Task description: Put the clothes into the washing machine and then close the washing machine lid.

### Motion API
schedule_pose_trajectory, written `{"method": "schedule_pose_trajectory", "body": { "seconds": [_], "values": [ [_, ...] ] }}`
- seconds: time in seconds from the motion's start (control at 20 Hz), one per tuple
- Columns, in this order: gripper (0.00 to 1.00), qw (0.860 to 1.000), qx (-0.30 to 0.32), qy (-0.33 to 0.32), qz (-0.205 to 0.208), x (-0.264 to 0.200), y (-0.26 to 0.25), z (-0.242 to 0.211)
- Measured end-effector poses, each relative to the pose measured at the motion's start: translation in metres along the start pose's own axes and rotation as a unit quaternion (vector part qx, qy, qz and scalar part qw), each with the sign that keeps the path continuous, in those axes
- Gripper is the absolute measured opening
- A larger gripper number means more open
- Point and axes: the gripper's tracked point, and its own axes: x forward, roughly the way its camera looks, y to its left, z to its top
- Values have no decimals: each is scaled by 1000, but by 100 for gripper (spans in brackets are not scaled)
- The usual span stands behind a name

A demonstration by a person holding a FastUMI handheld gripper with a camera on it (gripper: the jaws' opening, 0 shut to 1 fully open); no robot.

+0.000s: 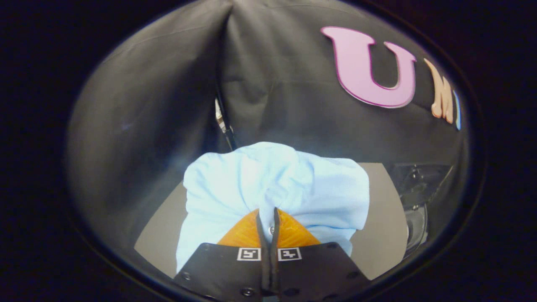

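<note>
Grey tabletop [165, 235] beneath; gripper [267, 218] pinches pale-blue garment [235, 184] (bunched, draped over fingers).

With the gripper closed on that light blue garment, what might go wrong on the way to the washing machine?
1. The gripper pinches only a small fold of the light blue garment, so the cloth may slip free.
2. Most of the garment bulges loose ahead of the fingers and drapes over the grey table, so it might drag or snag.
3. The cloth hides much of the view ahead, making aiming at the dark machine harder.
</note>
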Motion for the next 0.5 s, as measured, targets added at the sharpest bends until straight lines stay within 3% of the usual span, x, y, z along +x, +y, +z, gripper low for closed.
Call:
{"method": "schedule_pose_trajectory", "body": {
  "seconds": [0.3, 0.5],
  "values": [
    [0, 998, -44, -41, 9, -22, -6, 29],
    [0, 996, -71, -45, -26, -44, -42, 41]
  ]
}}
